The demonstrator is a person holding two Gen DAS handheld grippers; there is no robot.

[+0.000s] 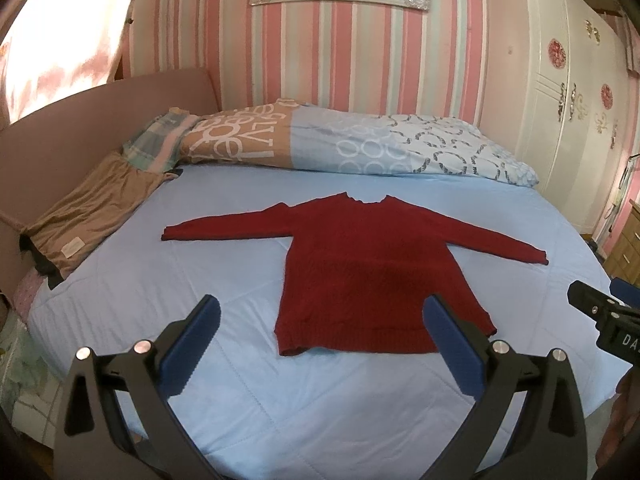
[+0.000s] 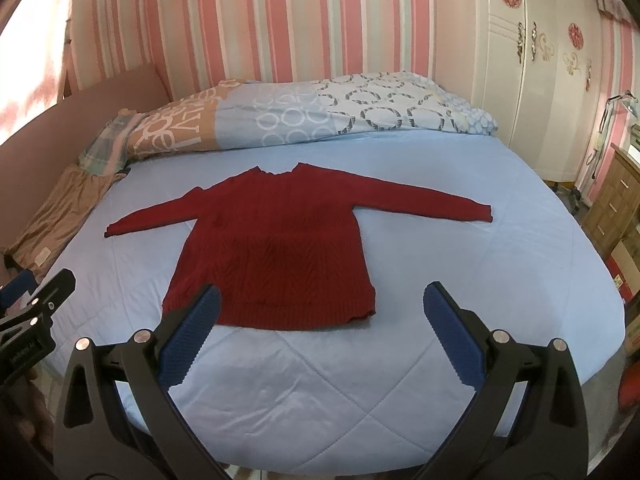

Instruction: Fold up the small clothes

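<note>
One red sweater (image 1: pixel 360 256) is laid flat on bed (image 1: pixel 200 280); left gripper (image 1: pixel 320 340) and right gripper (image 2: pixel 320 332), both spread wide and empty, are best closed on sleeve cuffs first.

Matt knitted red sweater (image 2: pixel 272 248) on smooth, perhaps quilted blue bedspread (image 2: pixel 460 248)

One red sweater (image 1: pixel 362 264) lies at the bed's centre, two sleeves spread to nine and three o'clock. One patterned duvet (image 1: pixel 352 142) sits at twelve, one brown garment (image 1: pixel 92 216) at ten. Two grippers, left gripper (image 1: pixel 320 344) and right gripper (image 2: pixel 320 336), both spread wide.
</note>
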